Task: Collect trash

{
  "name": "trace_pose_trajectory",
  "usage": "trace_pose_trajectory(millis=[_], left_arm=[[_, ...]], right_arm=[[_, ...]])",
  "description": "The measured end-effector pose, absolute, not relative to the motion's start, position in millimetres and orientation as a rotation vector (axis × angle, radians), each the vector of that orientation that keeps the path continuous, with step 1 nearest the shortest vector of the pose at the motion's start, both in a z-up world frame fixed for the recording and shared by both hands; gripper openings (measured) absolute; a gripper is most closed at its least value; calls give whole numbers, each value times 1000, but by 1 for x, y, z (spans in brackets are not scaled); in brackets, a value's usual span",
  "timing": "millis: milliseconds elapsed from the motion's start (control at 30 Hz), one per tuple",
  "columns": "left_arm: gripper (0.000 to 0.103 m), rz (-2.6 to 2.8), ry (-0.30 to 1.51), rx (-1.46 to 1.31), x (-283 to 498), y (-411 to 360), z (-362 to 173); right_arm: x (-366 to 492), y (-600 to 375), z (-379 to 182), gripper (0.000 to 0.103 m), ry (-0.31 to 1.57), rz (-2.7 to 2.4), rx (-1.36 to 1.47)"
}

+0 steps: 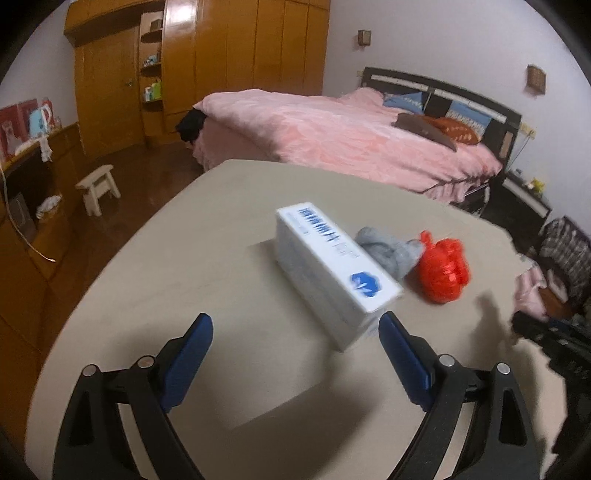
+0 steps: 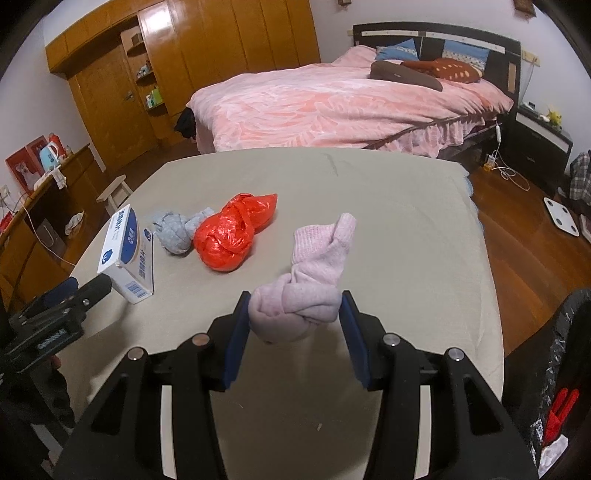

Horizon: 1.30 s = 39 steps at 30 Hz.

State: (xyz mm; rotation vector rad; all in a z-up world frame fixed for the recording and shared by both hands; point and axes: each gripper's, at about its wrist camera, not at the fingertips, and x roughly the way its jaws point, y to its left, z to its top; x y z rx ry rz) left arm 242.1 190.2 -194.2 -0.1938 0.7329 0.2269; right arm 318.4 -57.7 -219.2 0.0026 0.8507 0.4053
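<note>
Clamping the knotted pink sock [image 2: 303, 295] for disposal, the right gripper [image 2: 295, 314] lifts it while the left gripper [image 1: 295, 332] gapes wide toward the white box [image 1: 332, 273].

A bedroom with pale walls [image 2: 424, 11] and a glossy brown wooden floor [image 2: 517, 206]. A bed [image 2: 332, 103] under a pink quilt stands against a dark headboard [image 2: 436, 37], a black nightstand [image 2: 543, 140] beside it. Tall orange-brown wardrobes [image 2: 221, 48] line the far wall. A small pale stool [image 1: 98, 186] stands near a low wooden cabinet [image 1: 22, 229].
</note>
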Motion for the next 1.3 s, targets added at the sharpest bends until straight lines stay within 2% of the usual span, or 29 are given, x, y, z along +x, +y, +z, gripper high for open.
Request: trace_pose_trajectory(millis=[367, 667, 1033, 1133, 1300], left_arm=[[89, 235, 744, -196, 278, 173, -199], [89, 287, 762, -206, 257, 199, -198], [86, 269, 779, -255, 286, 203, -206], [73, 252, 791, -273, 291, 203, -209], [34, 219, 803, -282, 290, 199, -214]], right_arm=[[319, -60, -218, 46, 847, 397, -6], [319, -61, -219, 46, 847, 403, -2], [322, -58, -216, 46, 844, 397, -24], [322, -58, -215, 47, 840, 396, -22], [321, -57, -213, 47, 831, 399, -19]])
